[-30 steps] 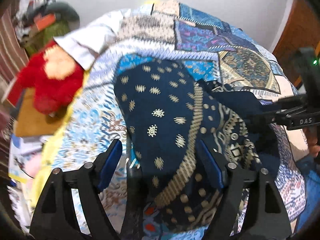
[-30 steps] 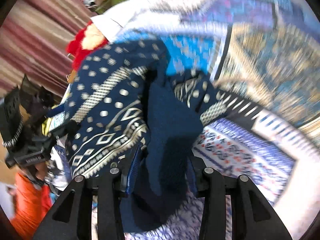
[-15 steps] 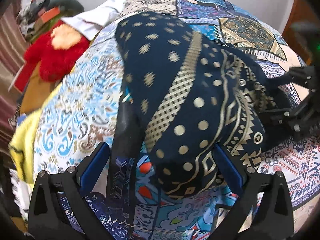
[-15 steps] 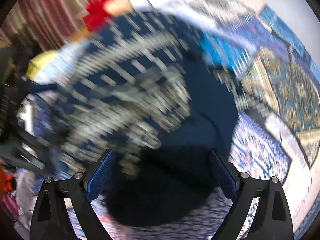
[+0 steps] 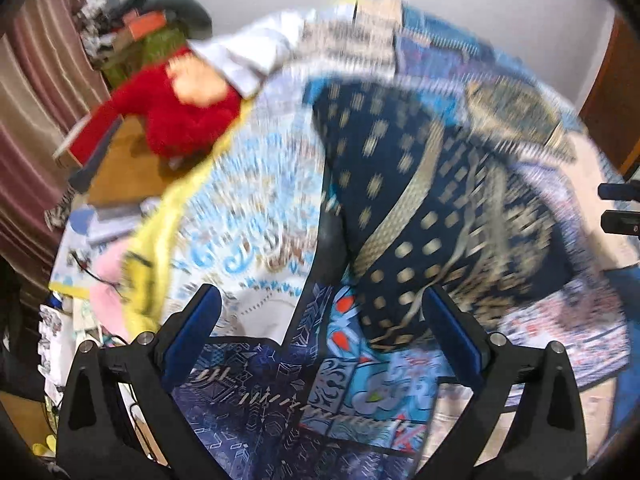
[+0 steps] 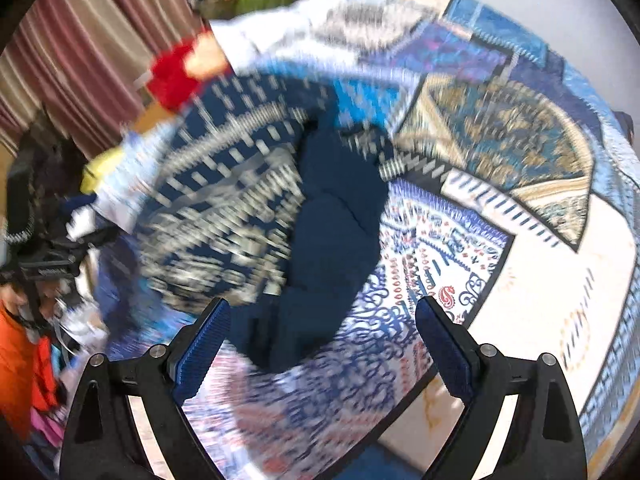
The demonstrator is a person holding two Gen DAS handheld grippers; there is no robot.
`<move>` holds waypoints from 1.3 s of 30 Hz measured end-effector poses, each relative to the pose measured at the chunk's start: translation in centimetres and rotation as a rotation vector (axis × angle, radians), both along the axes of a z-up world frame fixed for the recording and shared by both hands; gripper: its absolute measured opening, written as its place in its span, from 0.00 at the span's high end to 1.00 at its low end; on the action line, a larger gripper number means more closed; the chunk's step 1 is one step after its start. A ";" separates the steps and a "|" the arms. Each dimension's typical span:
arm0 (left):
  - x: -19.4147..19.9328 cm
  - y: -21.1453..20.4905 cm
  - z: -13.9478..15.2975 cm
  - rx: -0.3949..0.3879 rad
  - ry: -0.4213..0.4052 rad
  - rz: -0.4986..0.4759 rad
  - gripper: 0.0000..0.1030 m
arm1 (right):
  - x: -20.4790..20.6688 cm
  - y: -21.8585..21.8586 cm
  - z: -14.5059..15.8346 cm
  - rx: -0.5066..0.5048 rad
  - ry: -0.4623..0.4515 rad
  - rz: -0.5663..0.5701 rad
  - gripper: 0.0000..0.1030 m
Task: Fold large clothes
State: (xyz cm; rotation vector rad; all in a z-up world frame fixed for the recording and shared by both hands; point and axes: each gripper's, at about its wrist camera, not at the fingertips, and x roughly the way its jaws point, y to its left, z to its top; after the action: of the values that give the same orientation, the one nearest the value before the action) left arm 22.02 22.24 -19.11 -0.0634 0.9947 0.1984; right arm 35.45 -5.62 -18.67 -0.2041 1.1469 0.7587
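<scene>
A navy garment with gold dots and bands [image 5: 408, 200] lies folded in a heap on the patchwork bedspread [image 5: 248, 208]. My left gripper [image 5: 320, 296] hangs open above its near edge, with only bedspread and the garment's corner showing between the blue pads and nothing touching them. In the right wrist view the same garment [image 6: 240, 200] shows a plain navy panel [image 6: 336, 208] beside the printed part. My right gripper [image 6: 323, 304] stands open above that panel's near end, clear of the cloth. Both views are blurred by motion.
A red plush toy [image 5: 180, 120] and a white cloth [image 5: 248, 56] lie at the bed's far left. Striped curtains [image 5: 32, 80] and clutter line the left side, and a wooden door [image 5: 612, 112] stands on the right. An orange sleeve [image 6: 16, 360] shows at the left edge.
Both grippers opened wide and let go of the navy garment, then drew back and up. The garment now lies farther from both sets of pads.
</scene>
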 end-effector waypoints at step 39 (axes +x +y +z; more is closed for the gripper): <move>-18.7 -14.8 22.0 0.072 -0.786 0.017 0.00 | -25.9 -7.2 22.9 0.450 -0.756 -0.252 0.00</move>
State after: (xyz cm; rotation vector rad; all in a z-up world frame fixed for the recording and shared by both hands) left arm 3.29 7.43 2.90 -0.0756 0.2036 0.2010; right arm 9.52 -12.87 4.28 0.0388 0.2632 0.6128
